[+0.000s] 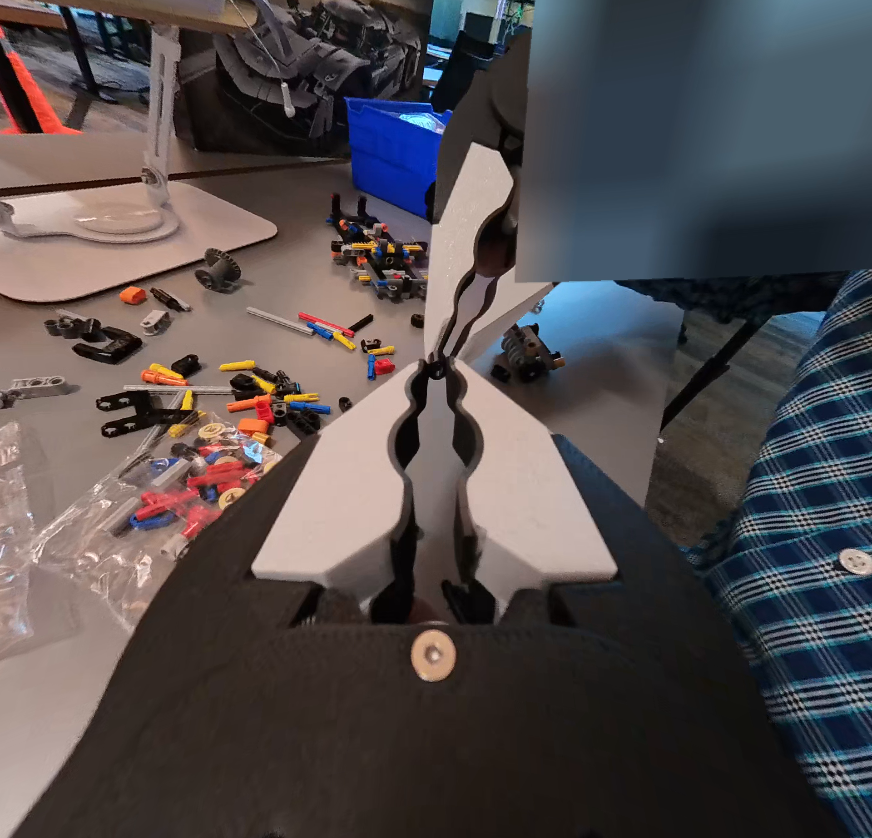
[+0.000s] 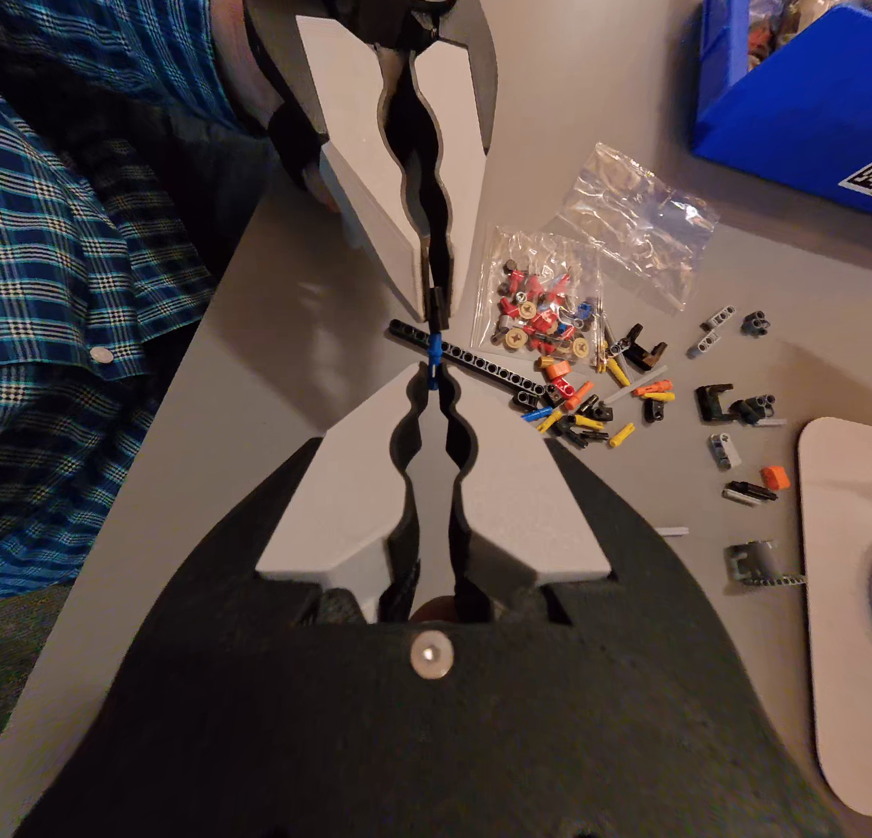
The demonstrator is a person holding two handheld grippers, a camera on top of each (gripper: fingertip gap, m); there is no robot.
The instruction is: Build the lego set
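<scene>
My left gripper [image 1: 436, 367] is shut on a small black connector [image 2: 436, 303], held above the table's near edge. In the right wrist view it [image 2: 436, 317] comes in from the top. My right gripper [image 2: 431, 381] is shut on a blue pin [image 2: 434, 350], tip to tip with the left; it shows in the left wrist view [image 1: 441, 355] too. The pin's far end meets the black connector. A long black beam [image 2: 490, 369] lies on the grey table [image 2: 292, 320] behind them. A partly built chassis [image 1: 382, 258] sits farther back.
Loose pins and connectors [image 1: 264, 390] and a clear bag of parts [image 2: 542, 315] lie beside the grippers. A blue bin [image 1: 391, 154], the set's box [image 1: 306, 60] and a white stand base [image 1: 118, 239] stand behind. A small grey geared piece [image 1: 528, 353] sits near the table edge. A person's plaid shirt [image 2: 71, 249] is close by. My two grippers' fingertips are within a few centimetres of each other.
</scene>
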